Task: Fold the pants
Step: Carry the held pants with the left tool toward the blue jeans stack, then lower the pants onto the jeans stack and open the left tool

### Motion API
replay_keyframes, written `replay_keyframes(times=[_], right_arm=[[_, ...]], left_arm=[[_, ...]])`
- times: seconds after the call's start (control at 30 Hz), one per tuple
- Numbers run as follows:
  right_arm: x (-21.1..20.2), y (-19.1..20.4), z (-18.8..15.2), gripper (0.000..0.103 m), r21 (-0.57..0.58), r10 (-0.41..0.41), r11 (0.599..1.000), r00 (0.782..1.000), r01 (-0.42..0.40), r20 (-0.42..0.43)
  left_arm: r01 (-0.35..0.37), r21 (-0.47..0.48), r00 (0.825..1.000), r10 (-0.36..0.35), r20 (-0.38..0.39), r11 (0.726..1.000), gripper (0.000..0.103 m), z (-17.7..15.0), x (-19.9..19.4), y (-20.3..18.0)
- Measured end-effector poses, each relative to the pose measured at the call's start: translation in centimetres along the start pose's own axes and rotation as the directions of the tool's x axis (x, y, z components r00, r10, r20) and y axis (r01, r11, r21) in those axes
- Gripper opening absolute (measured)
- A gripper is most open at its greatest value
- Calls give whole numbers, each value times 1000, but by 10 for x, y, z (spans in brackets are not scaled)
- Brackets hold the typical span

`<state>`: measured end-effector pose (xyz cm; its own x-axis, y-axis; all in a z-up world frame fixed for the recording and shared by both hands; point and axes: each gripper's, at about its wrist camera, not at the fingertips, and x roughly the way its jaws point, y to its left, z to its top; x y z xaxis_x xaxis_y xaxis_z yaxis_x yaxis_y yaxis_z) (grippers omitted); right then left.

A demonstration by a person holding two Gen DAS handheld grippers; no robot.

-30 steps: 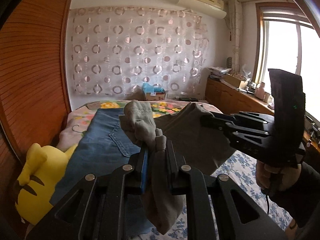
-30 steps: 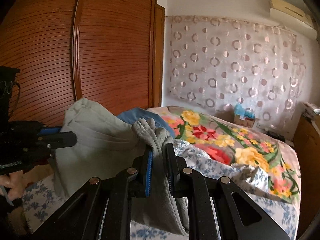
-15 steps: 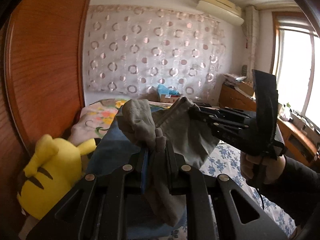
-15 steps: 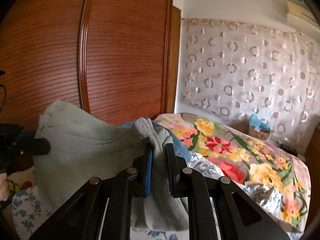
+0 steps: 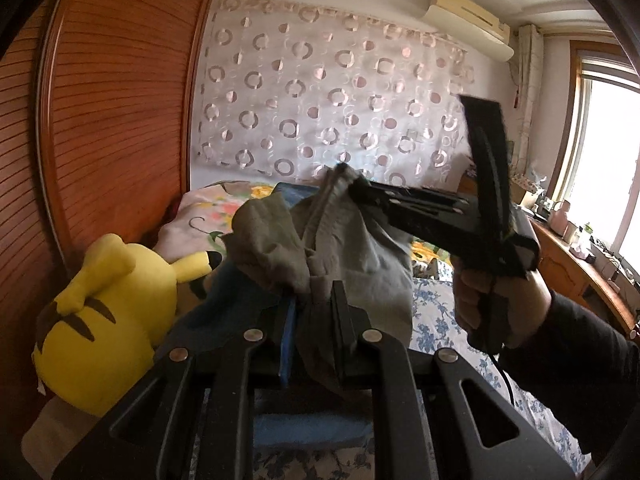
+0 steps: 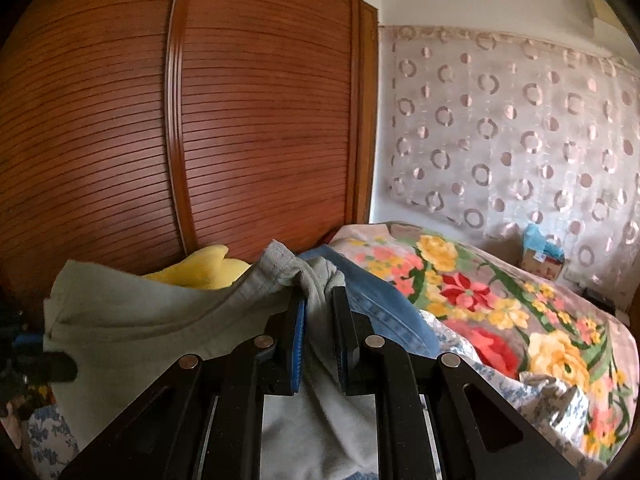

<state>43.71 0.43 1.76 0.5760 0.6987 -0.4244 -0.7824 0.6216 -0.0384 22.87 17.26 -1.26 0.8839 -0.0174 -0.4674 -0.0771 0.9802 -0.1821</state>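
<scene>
I am holding a pair of grey-green pants (image 5: 352, 256) up in the air above a bed, one gripper at each end of a stretched edge. My left gripper (image 5: 314, 320) is clamped on a bunched wad of the grey cloth, which spills out above and below its two black fingers. My right gripper (image 6: 318, 324) is likewise pinched tight on another bunch of the same pants (image 6: 160, 332), with the cloth sagging in a wide sheet between my two hands. From the left wrist view, my right hand (image 5: 496, 300) and its gripper (image 5: 356, 188) sit off to the right, fingertips buried in the raised fabric. Under the pants lies a pair of blue jeans (image 6: 384, 308), spread on a floral bedspread (image 6: 500, 304). A yellow plush toy (image 5: 104, 320) rests at the bed's left side, against a slatted wooden wardrobe (image 6: 240, 120). A sheer curtain with ring patterns (image 5: 328, 96) covers the far wall.
</scene>
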Motion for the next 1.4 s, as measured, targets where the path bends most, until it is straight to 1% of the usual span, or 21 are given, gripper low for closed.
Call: replay_keyframes(times=[0.17,0.27,0.33,0.37,0.4,0.47,0.5,0.53,0.63,0.77,0.9,0.97,1.07,1.13,1.27,1.4], right_arm=[[9,-1,5,13,-7,41,999,999,-41,-32],[8,-3,5,13,2,33,999,999,-33,-32],[6,-6,5,16,26,23,999,999,-22,-39],[4,-7,6,17,29,24,999,999,-23,-39],[1,-4,7,18,11,32,999,999,-32,-34],[-9,0,9,22,-13,-1,1000,1000,1,-19],[-12,-1,9,27,-13,-6,1000,1000,6,-23],[-17,-2,10,29,-9,-2,1000,1000,2,-25],[-32,-8,8,30,14,-5,1000,1000,5,-9],[-42,-14,4,32,25,-18,1000,1000,19,-19],[-43,-16,-3,32,62,48,997,997,-45,-54],[-41,-19,-5,32,63,43,997,997,-39,-67],[-35,-25,-7,32,75,56,996,994,-49,-96],[-29,-28,-8,32,73,51,996,992,-42,-117],[-19,-37,-5,32,94,46,995,989,-33,-142],[-10,-43,1,32,124,49,992,987,-30,-153]], left_arm=[[-12,16,1000,13,-25,1000,16,-4,0,-1],[-6,-2,999,6,-32,1000,18,-7,0,2],[5,-5,999,-6,-42,1000,21,-8,0,3],[11,-6,999,-11,-45,1000,25,-7,0,3],[14,-7,999,-14,-46,1000,32,-7,0,3],[15,-7,999,-16,-46,1000,41,-6,0,3],[14,-5,999,-15,-46,1000,43,-6,0,4],[6,-1,999,-6,-47,1000,44,-5,0,3],[-20,14,999,20,-32,1000,45,-3,-4,-1],[-56,21,998,56,16,998,45,2,-16,-3],[-81,37,996,80,31,996,45,8,-21,-3],[-94,50,995,92,34,994,45,10,-19,-4],[-101,71,995,101,10,992,45,8,-10,-5],[-135,80,990,137,-18,988,45,4,-2,-3],[-165,49,984,168,-67,985,45,-5,12,9],[-168,45,980,172,-96,985,45,-11,21,15]])
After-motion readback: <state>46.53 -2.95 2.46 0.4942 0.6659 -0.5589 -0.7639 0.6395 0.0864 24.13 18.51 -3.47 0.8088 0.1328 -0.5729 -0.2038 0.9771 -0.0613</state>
